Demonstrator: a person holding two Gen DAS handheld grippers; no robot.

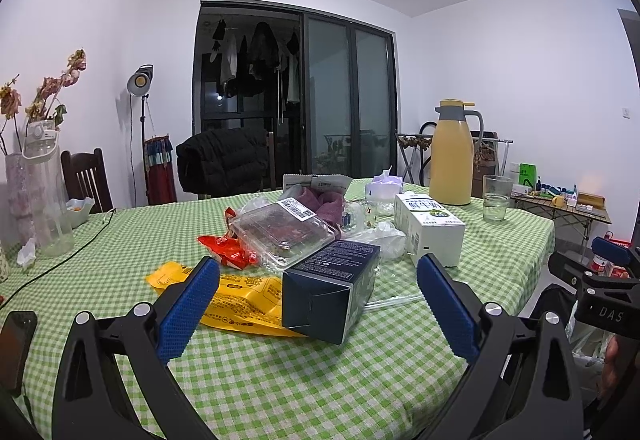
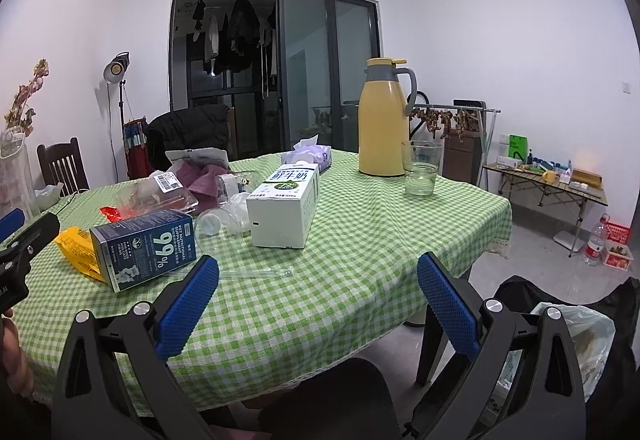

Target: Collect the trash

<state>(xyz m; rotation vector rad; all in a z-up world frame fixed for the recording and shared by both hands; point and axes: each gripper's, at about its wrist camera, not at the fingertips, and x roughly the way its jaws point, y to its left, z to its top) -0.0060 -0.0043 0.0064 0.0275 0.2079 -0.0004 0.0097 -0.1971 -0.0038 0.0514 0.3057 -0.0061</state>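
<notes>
Your left wrist view looks low across the surface (image 1: pixel 280 380), close to the dark blue box (image 1: pixel 328 292). Your right wrist view sits further right, past the near edge. Both share the box (image 2: pixel 144 248), white carton (image 2: pixel 286 210) and yellow jug (image 2: pixel 382 120).

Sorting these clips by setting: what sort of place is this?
Most likely a home dining room: a table with a green checked cloth, a wooden dining chair, and clothes hanging on a balcony behind sliding glass doors.
</notes>
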